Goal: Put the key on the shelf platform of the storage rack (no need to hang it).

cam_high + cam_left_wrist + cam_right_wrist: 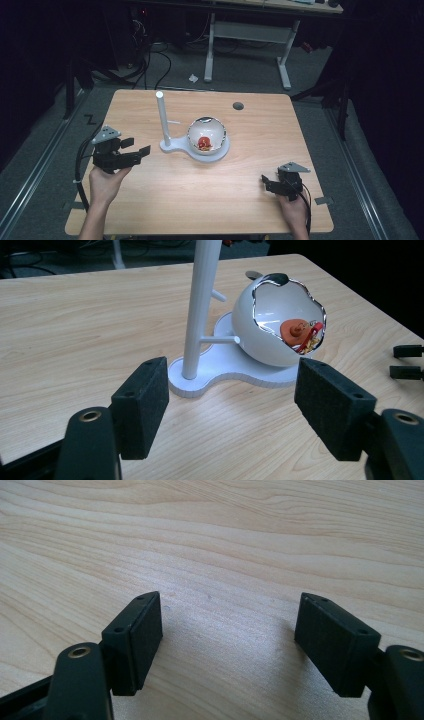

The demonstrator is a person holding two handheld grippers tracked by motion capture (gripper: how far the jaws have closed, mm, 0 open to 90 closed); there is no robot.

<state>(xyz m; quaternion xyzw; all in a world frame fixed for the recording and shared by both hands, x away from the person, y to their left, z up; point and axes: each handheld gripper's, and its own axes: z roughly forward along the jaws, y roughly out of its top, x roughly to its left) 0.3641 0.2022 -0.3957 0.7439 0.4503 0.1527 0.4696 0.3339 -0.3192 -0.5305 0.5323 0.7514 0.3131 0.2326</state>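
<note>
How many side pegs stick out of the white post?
2 visible: one short peg higher up the white post, and one lower peg reaching toward the egg-shaped bowl. Others could be hidden behind the post.

Tongs (231,410) open, facing eggshell bowl (272,325).

A wooden table (150,200) bears a white stand (192,149) holding a bowl (206,134).

Stand (227,371) sits on table (75,330) ahead of the left gripper's (231,407) jaws, pole (200,310) nearer the left jaw, bowl (272,327) toward the right jaw. Small item (299,335) lies in bowl. Right gripper (227,640): bare table between its jaws.
</note>
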